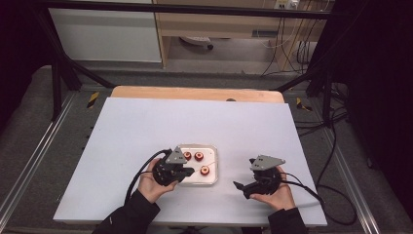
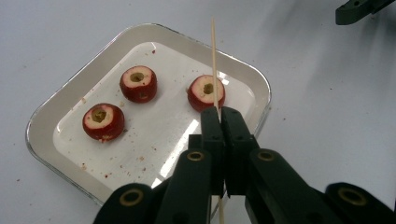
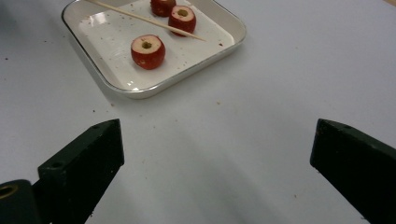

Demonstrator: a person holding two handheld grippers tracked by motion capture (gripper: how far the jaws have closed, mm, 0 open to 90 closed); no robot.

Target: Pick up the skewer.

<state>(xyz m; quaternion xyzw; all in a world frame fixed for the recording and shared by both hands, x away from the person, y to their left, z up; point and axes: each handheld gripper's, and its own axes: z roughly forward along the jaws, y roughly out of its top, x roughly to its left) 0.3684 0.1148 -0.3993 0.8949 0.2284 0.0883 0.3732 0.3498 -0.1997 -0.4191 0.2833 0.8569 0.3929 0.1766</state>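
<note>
1. Three cored fruits sit in the tray, mid-table toward the near edge.
2. Left gripper pinches a skewer over them.
3. Right gripper, jaws wide, must fetch a fruit for threading.

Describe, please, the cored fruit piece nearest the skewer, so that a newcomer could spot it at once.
On the white table sits a shallow white tray holding three red cored fruit pieces. The one meant lies alone toward the right gripper's side, apart from the other two, and the wooden skewer held in the left gripper crosses just above it.

Overhead looks down; both close views share tray
</note>
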